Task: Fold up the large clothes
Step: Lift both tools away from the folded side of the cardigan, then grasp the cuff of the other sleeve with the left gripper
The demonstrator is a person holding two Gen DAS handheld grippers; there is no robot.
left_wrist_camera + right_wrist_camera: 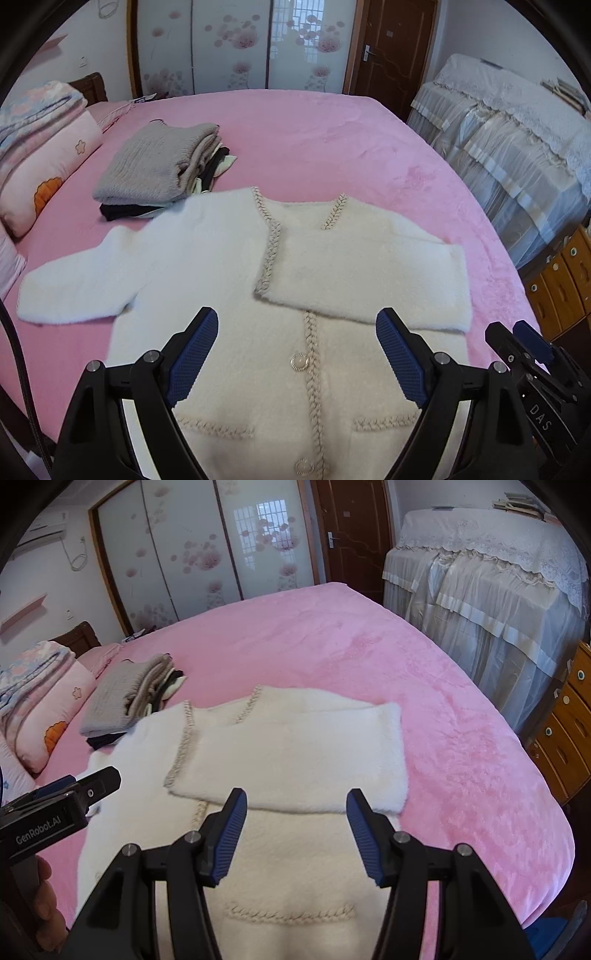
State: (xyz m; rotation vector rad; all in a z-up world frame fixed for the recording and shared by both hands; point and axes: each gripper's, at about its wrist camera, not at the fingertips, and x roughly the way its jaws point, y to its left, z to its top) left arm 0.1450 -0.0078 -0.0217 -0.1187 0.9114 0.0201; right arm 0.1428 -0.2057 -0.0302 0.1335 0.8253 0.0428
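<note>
A fluffy white cardigan (229,266) with beige braided trim and pearl buttons lies face up on the pink bed (332,140). Its right sleeve (373,273) is folded across the chest; its left sleeve (74,291) stretches out flat to the left. My left gripper (297,325) hovers above the cardigan's front, open and holding nothing. In the right wrist view the folded sleeve (295,753) lies just beyond my right gripper (295,805), which is open and empty above the garment. The left gripper (92,782) shows at that view's left edge.
A stack of folded clothes (162,166), grey knit on top, sits at the back left beside pillows (44,166). A lace-covered piece of furniture (517,147) and a wooden drawer unit (561,284) stand to the right of the bed. A person's hand (44,904) grips the left tool.
</note>
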